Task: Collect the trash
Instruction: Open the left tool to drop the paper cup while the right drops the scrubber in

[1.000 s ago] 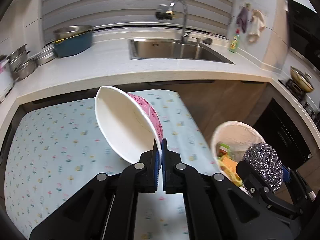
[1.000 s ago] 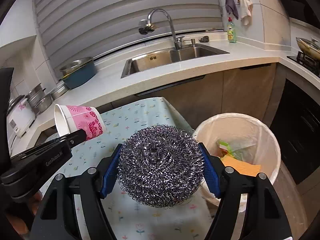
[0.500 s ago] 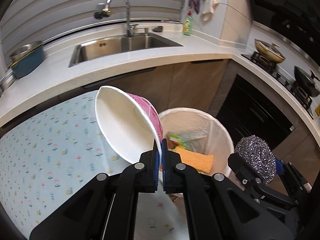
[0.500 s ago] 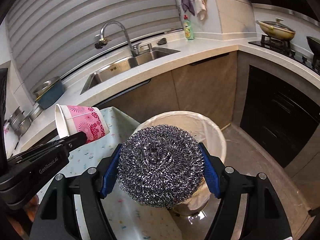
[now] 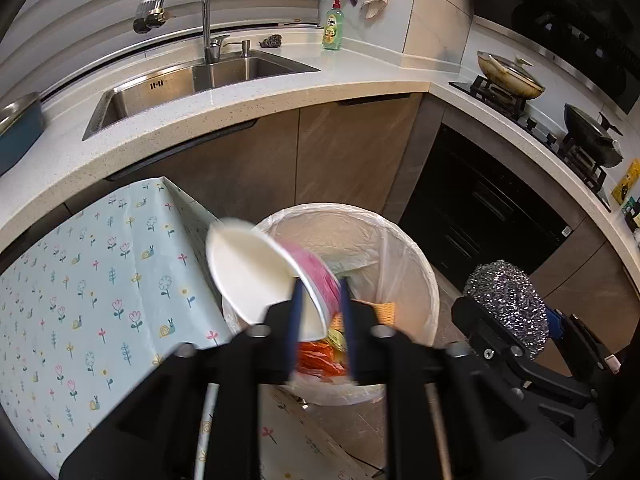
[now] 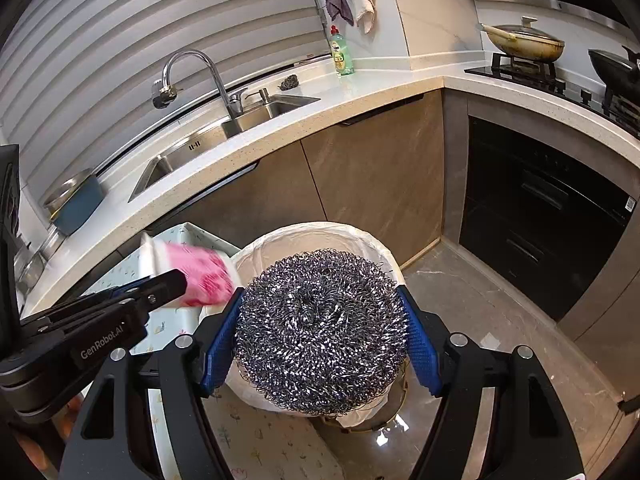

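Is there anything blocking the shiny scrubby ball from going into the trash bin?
Nothing visible blocks it. The steel wool ball, clamped in the right gripper, hangs right over the open, bag-lined trash bin. The pink paper cup is off to the side, by the bin's rim.

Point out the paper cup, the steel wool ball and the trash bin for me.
paper cup [image 5: 248, 276], left wrist view, on its white inside wall
steel wool ball [image 6: 320, 332], right wrist view, on its front face
trash bin [image 5: 404, 256], left wrist view, on its lined inner wall
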